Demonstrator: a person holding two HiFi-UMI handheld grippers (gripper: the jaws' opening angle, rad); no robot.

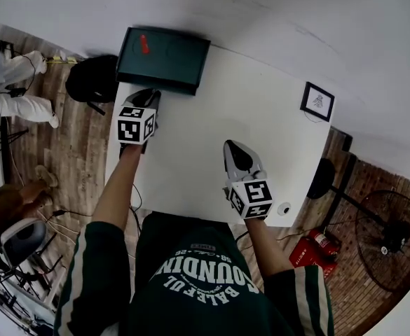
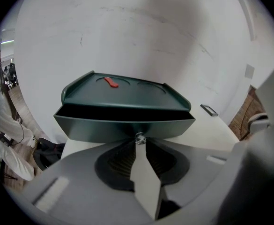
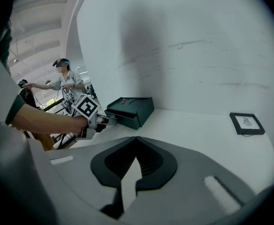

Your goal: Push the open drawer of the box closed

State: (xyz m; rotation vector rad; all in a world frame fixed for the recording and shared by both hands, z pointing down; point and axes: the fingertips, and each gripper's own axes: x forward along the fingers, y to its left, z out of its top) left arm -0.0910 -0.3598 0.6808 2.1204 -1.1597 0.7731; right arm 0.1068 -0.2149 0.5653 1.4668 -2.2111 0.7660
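Left gripper (image 1: 148, 95) first: points tip-on at the front of the drawer (image 2: 122, 127), jaws drawn together with no gap, tips right against the small metal knob (image 2: 139, 136) at the middle of that front. As for the drawer: stands partly out of the dark green box (image 1: 164, 56), with a dark slot showing beneath the box top. As for the box: sits at the far left corner of the white table (image 1: 212, 117), back to the wall, and carries a small red object (image 2: 111, 82) on top. Right gripper (image 1: 237, 151): hangs over the table's near side, well apart from the box, jaws closed on nothing.
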